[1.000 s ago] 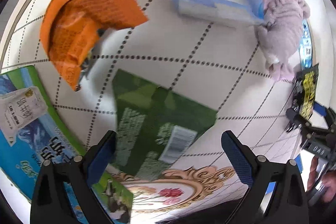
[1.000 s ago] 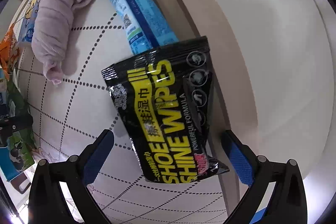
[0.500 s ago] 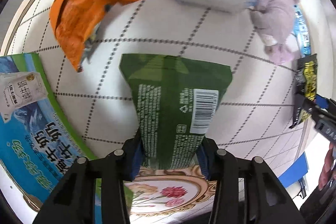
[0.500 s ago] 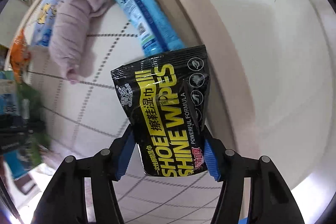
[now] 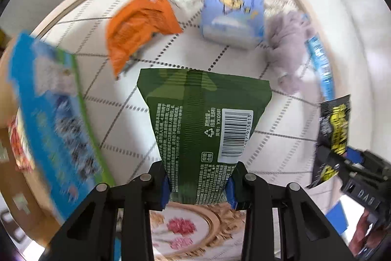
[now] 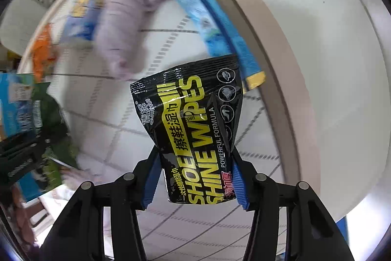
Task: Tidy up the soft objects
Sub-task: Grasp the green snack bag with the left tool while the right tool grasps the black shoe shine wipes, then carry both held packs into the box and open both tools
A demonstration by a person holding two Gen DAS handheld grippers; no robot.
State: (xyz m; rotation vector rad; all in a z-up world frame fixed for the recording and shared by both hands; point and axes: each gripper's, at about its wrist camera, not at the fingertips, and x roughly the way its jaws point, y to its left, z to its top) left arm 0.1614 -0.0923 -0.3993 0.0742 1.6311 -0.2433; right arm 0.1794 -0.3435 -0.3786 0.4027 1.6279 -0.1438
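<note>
Now both packs are in hand and clear of the table (image 5: 244, 58).

Left to right: my left gripper (image 5: 198, 190) is clenched on the near end of the green pack (image 5: 195, 119), whose long axis runs straight out from the jaws, barcode face up, far end fanned wide over the mat. My right gripper (image 6: 195, 184) pinches the bottom of the black shoe-wipes pouch (image 6: 193, 129), long axis also straight ahead, tilted slightly left, held near the table's right rim. The orange packet (image 5: 139, 26), blue tissue pack (image 5: 232, 14) and lilac plush (image 5: 288, 45) lie beyond, nearer my left side; judgement: neither hand is free for them until it unloads. Versus one second ago: both jaws stood wide with the packs lying flat between them; now both are gripped and raised, background blurred.
</note>
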